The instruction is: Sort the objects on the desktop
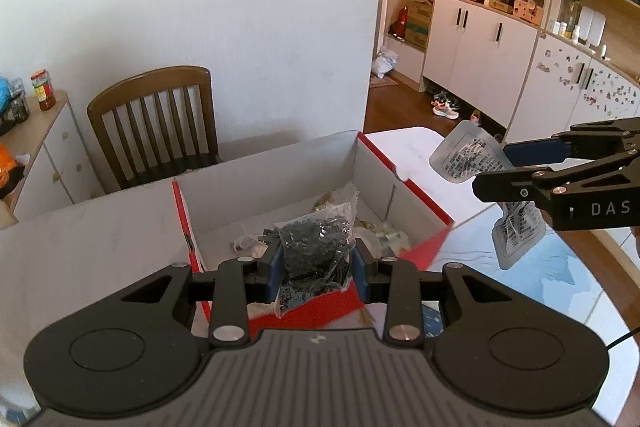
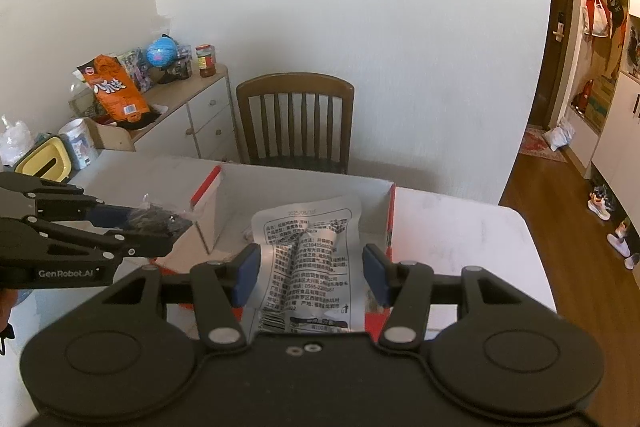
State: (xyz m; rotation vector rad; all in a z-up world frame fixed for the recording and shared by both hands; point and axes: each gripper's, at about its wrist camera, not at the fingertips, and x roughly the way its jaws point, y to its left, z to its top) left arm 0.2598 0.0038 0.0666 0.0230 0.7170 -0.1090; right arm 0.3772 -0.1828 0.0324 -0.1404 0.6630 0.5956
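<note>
Packets, both of them, held above the red-and-white box on the white counter. Clear bag of dark bits pinched in the left claw, blue pads pressing both sides, bag hanging over the box's near red wall. Silver printed pouch carried in the right claw; left pad against the foil, right pad apparently at its crumpled edge, so gripped rather than loose. Same pouch seen from the left wrist view off to the right of the box, draped over the claw's fingers. A few pale wrappers already lying on the box floor. Wooden chair behind the counter, against the wall.

Step in hand, by judgement: transport of two packets to the box, neither yet released. Next move likely to call for lowering each packet inside the walls before opening, the pouch first brought over the opening, since limp film could catch on a rim and spill outside.
</note>
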